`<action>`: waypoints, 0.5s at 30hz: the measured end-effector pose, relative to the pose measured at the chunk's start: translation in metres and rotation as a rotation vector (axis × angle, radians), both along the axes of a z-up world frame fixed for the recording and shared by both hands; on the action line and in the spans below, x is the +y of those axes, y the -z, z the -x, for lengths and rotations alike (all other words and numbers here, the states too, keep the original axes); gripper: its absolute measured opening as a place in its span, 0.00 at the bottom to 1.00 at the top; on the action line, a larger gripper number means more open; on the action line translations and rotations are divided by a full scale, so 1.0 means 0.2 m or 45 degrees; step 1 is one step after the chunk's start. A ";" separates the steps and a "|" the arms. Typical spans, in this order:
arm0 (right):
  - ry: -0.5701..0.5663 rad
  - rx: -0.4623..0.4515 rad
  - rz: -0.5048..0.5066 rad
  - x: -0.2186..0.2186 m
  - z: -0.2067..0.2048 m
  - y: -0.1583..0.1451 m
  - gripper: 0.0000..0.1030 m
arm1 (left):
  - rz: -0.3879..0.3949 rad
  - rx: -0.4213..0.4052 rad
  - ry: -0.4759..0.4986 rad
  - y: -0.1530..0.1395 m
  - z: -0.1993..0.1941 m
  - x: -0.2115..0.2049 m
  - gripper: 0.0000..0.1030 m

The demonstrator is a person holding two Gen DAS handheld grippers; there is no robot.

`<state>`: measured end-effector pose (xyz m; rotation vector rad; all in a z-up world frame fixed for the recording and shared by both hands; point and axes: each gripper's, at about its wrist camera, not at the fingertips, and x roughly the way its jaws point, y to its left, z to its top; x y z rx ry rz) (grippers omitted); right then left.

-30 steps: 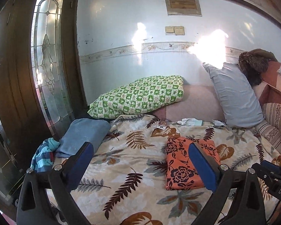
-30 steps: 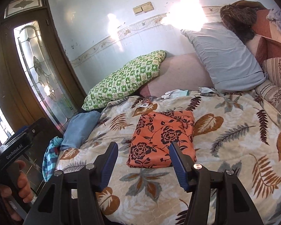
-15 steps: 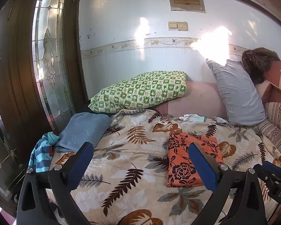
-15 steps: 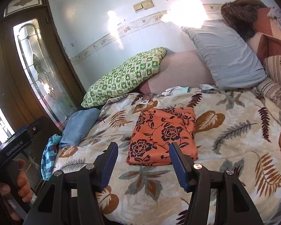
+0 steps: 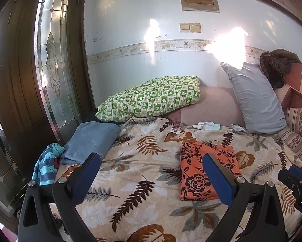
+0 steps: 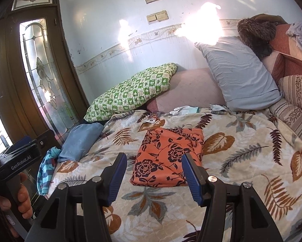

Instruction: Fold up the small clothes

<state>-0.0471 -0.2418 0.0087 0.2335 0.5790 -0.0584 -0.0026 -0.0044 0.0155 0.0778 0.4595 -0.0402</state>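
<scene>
Both pairs of tongs stand apart with nothing between the pads. The left tongs (image 5: 151,173) sit low in the left wrist view as a second ago, though the wall plaque now shows lower in the frame. The right tongs (image 6: 154,173) sit low in the right wrist view; there the orange floral cloth (image 6: 169,157) has slid from centre-right to just above and between the pads, and the door at left looks more upright.

The bed (image 6: 241,151), under a leaf-print cover, has open room right of the orange floral cloth and at lower left. Its left edge carries a blue folded cloth (image 6: 80,143) and a striped garment (image 6: 47,167) hanging over the side. A green pillow (image 6: 130,92) and a grey pillow (image 6: 239,72) line the far edge.

The orange floral cloth lies flat mid-frame, folded to a neat rectangle with black flowers; its far edge shows layered folds.
</scene>
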 end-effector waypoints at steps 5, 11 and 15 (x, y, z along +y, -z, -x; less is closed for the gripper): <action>0.007 0.010 0.019 0.01 -0.01 0.01 0.59 | -0.007 0.012 0.000 0.01 -0.01 0.00 0.98; 0.010 0.009 0.020 0.01 -0.01 0.02 0.59 | -0.009 0.021 0.001 0.03 -0.03 0.00 0.98; 0.013 0.012 0.025 0.01 -0.01 0.02 0.59 | -0.015 0.031 0.007 0.04 -0.04 0.00 0.98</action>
